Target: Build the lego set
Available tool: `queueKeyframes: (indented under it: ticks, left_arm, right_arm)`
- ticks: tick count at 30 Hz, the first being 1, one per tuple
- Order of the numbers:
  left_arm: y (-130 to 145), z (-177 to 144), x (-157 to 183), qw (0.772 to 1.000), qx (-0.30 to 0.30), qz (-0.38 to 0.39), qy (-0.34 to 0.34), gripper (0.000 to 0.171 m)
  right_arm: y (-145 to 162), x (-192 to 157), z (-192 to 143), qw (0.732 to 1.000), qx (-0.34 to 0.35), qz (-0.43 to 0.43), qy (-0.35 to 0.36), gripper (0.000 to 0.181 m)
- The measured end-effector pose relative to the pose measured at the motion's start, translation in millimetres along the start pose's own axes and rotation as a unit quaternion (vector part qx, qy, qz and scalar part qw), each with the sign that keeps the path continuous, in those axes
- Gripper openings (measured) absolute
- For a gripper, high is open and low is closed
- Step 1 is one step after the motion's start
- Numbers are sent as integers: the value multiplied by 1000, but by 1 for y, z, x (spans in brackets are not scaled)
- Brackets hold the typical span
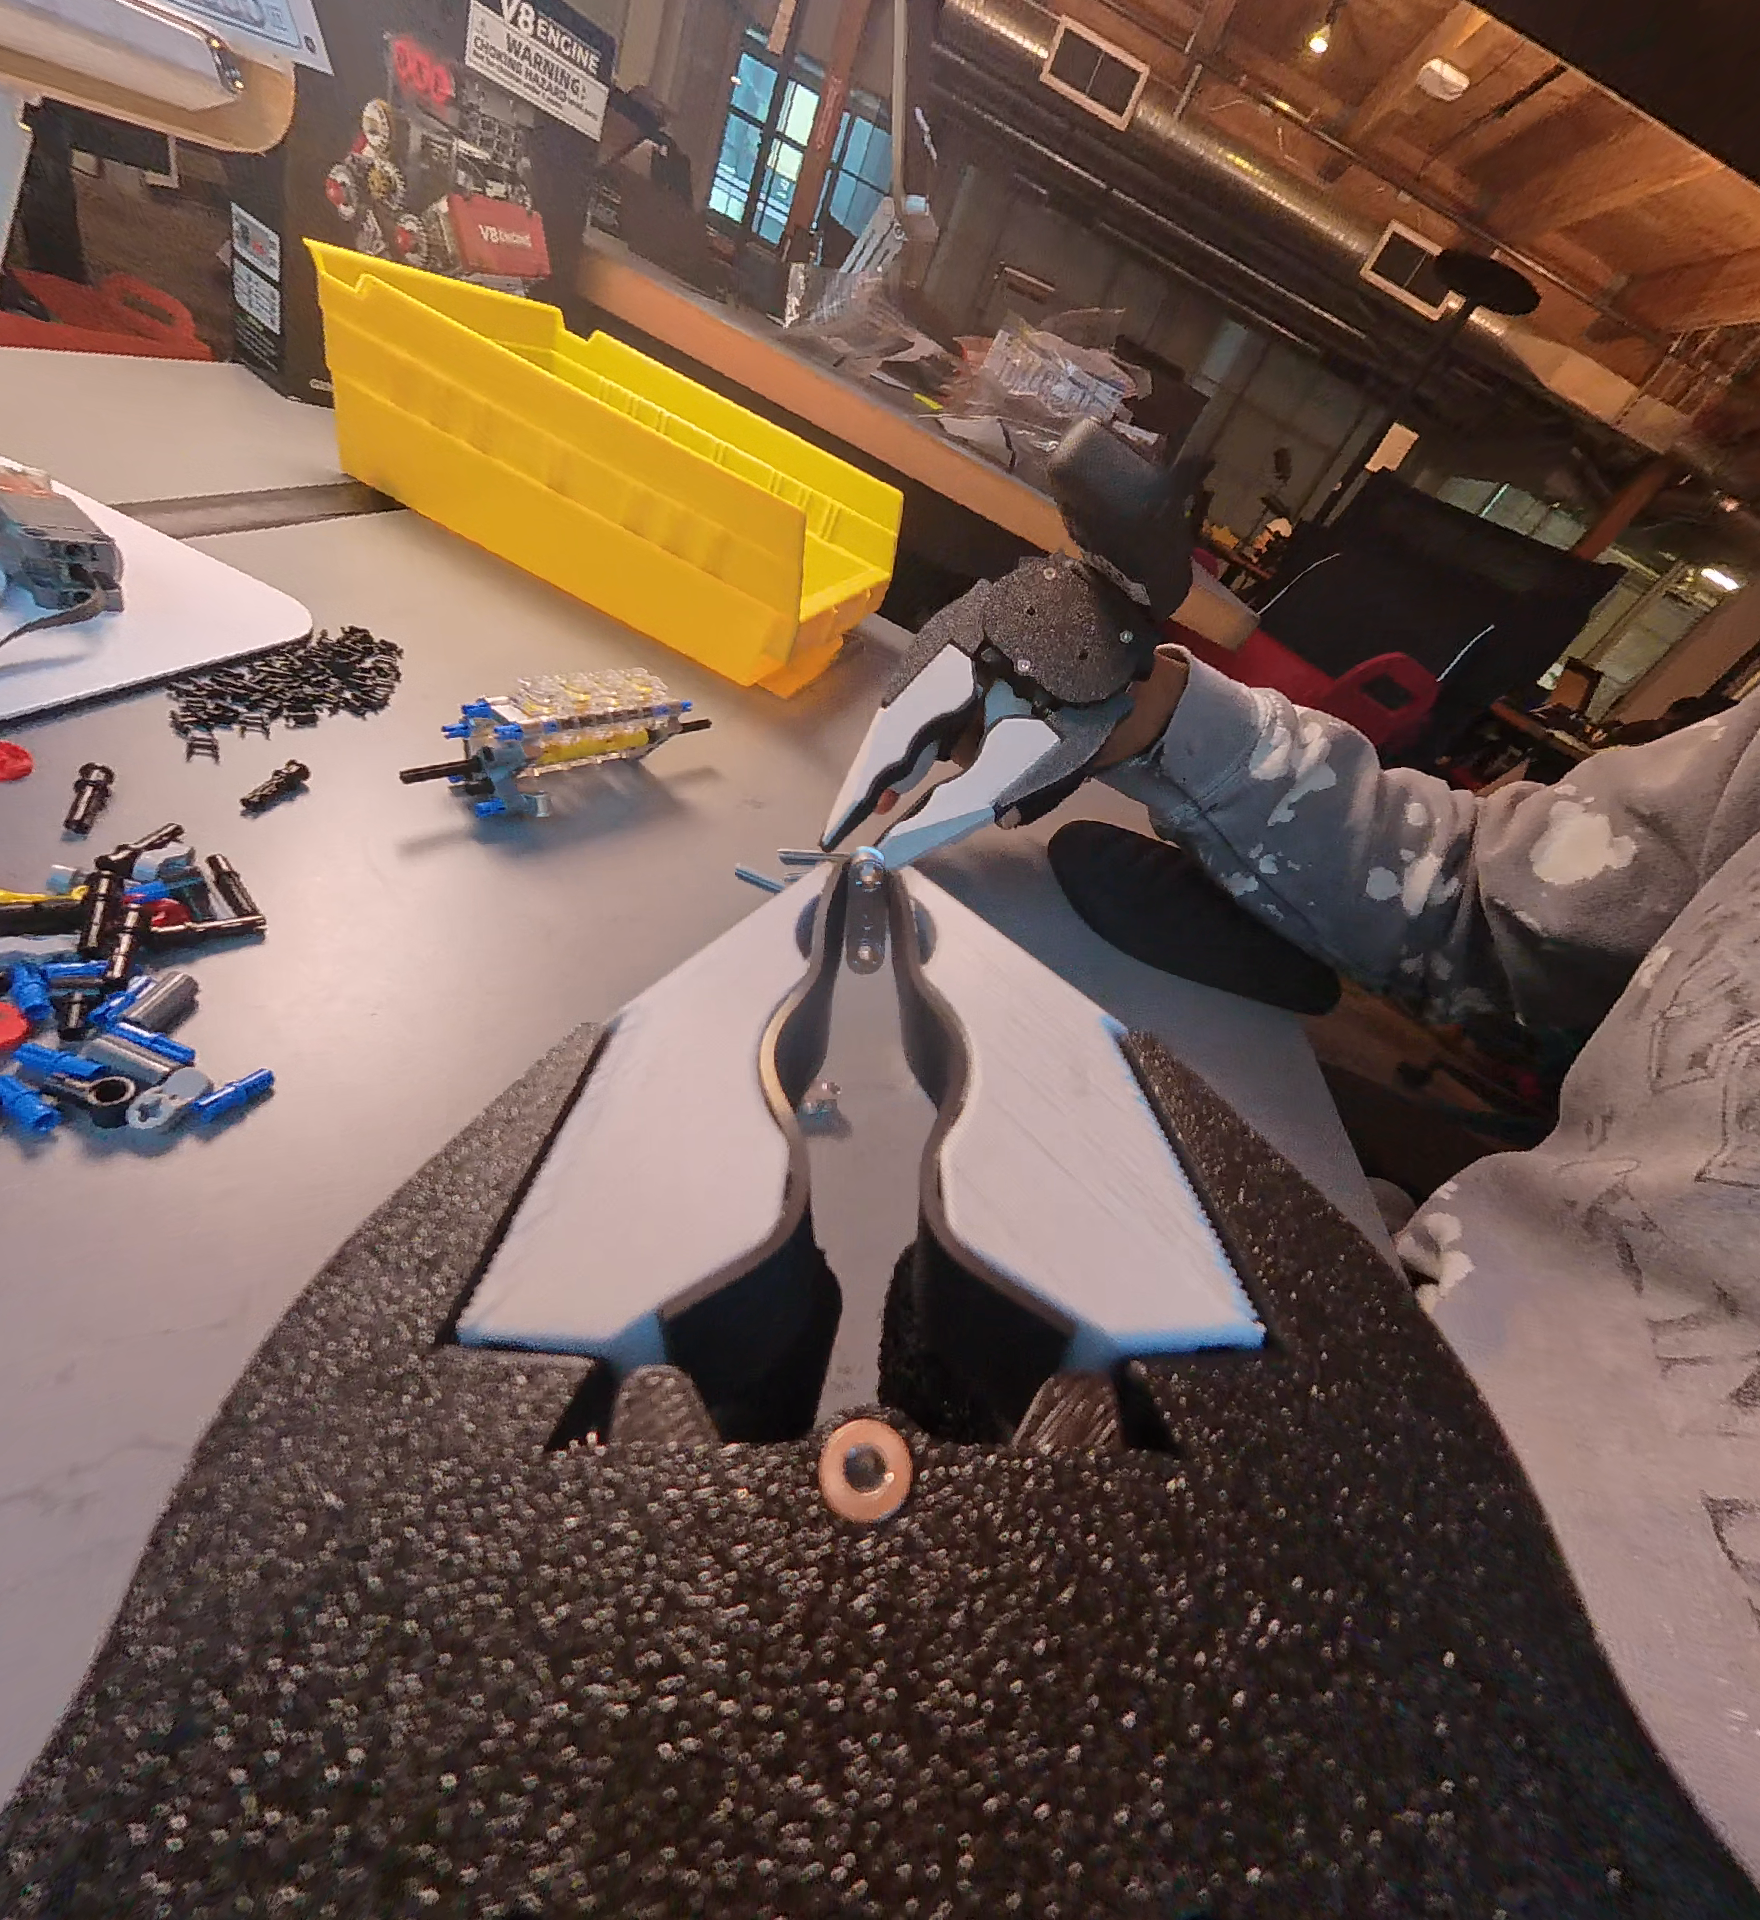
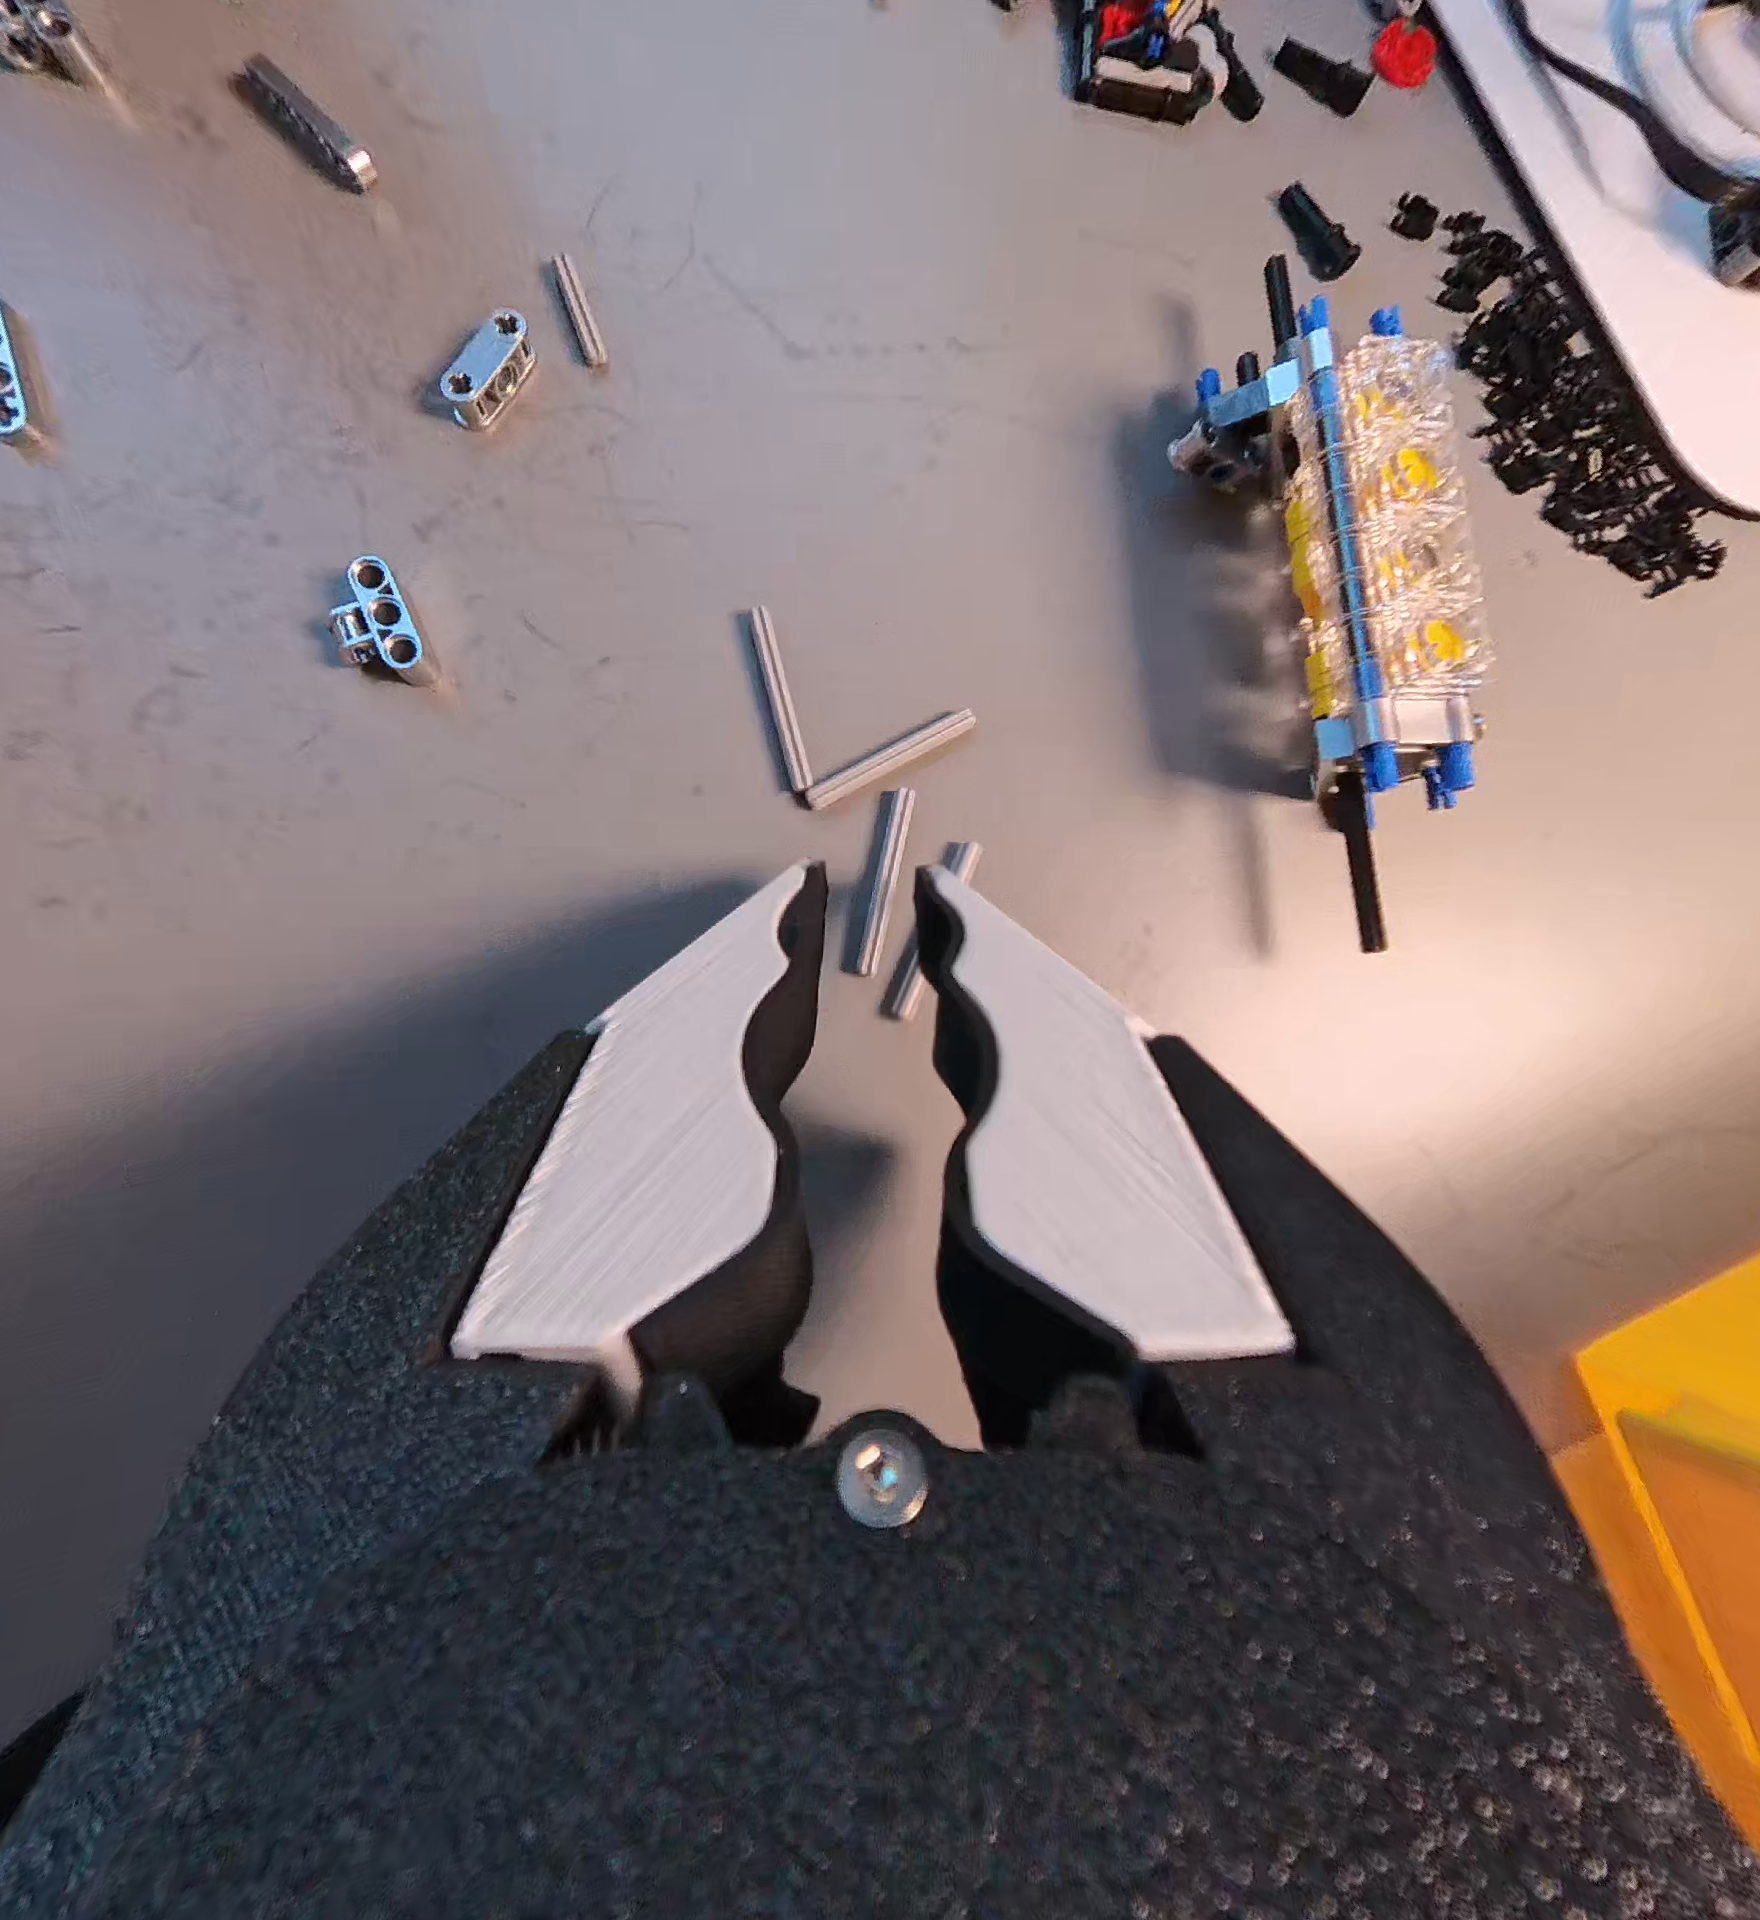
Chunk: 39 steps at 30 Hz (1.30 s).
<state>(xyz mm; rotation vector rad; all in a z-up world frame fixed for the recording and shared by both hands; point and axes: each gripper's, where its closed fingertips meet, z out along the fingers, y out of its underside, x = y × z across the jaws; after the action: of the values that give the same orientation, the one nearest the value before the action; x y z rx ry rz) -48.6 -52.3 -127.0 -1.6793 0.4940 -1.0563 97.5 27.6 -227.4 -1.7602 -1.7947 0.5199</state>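
My left gripper (image 1: 861,875) is shut on a small grey beam with holes (image 1: 864,928), held upright between its tips above the grey table (image 1: 336,1299). My right gripper (image 1: 853,844) hangs just beyond it, open and pointing down at the table. In the right wrist view the right gripper (image 2: 871,883) is open and empty, with a grey axle (image 2: 882,883) lying on the table between its tips. Another axle (image 2: 933,925) lies partly under the right finger. Two more axles (image 2: 782,696) (image 2: 891,758) form a V just ahead.
A small clear, yellow and blue engine assembly (image 1: 564,743) (image 2: 1375,582) lies mid-table. A yellow bin (image 1: 595,468) (image 2: 1738,1507) stands behind it. Black pins (image 1: 294,675), mixed loose parts (image 1: 76,987), grey beams (image 2: 486,374) (image 2: 382,613) and a white stand base (image 1: 128,634) surround them. A person's sleeve (image 1: 1375,821) is at the right. Across from one pair of fingers to the other is roughly 20 cm.
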Motion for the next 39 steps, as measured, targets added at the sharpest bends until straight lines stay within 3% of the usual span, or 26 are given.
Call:
queueKeyframes:
  ticks: [13, 17, 20, 28, 33, 39]
  left_arm:
    - [-1, -3, -3, 1000, 3, 2, -1, 6]
    - [-3, -5, -5, 1000, 8, 3, -5, 6]
    - [-7, -12, -12, 1000, 9, 14, -20, 6]
    - [-12, -32, -37, 995, 1, 53, -81, 6]
    - [-4, -28, -39, 996, -9, 48, -81, 6]
    - [0, -26, -40, 996, -17, 48, -78, 6]
  right_arm:
    - [6, 1, 9, 999, -28, 9, -34, 2]
    - [-6, -4, -9, 997, 31, 41, -56, 2]
    - [-1, -15, -20, 997, 34, 14, -62, 2]
    - [9, -42, -1, 996, -6, -57, -64, 3]
    - [-14, -16, -1, 999, 31, 6, -41, 14]
    - [-14, 6, 24, 997, -24, 64, -46, 17]
